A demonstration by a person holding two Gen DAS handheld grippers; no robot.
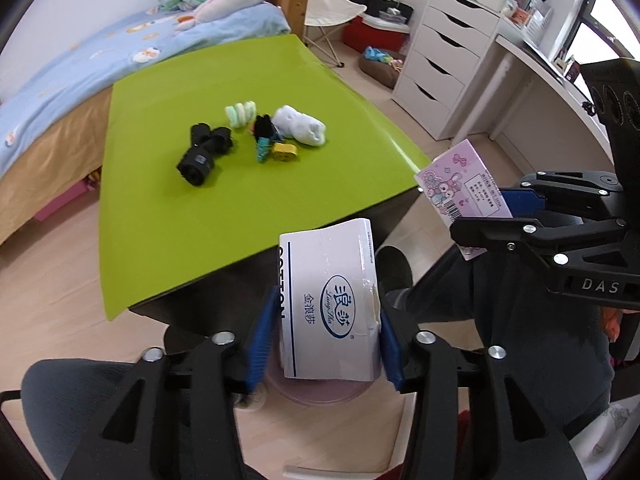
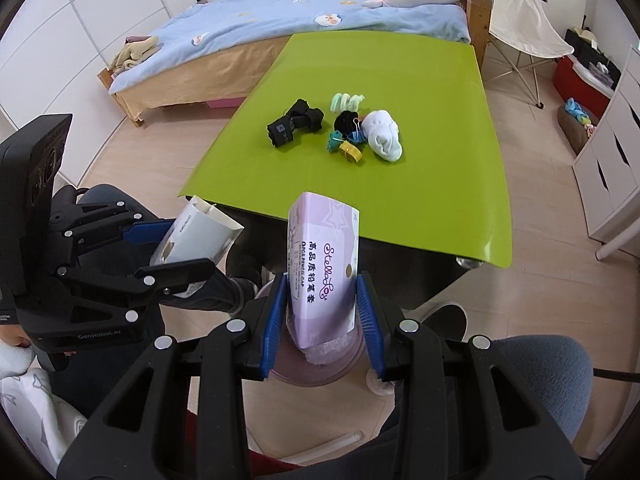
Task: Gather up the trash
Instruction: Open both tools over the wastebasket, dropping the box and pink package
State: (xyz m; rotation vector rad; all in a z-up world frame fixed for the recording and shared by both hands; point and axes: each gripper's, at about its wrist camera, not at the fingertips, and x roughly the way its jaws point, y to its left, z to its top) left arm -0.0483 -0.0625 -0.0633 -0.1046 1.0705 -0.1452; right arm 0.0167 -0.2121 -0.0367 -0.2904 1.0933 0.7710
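1. Left wrist view: the left gripper [image 1: 326, 344] clamps a white box [image 1: 330, 306] with blue logo print between its blue pads, upright.
2. Right wrist view: the right gripper [image 2: 322, 320] pinches a lilac printed box [image 2: 322, 264], standing upright between its fingers above a pink bin [image 2: 320, 364].

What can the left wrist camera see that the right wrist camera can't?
Only the left wrist view shows the printed front of the white box in the left gripper, and the desk along the window.

Only the right wrist view shows the purple box's "Stella" lettering in the right gripper, and the white wardrobe doors.

Both show the green table, its small pile of socks and clips, and the bed.
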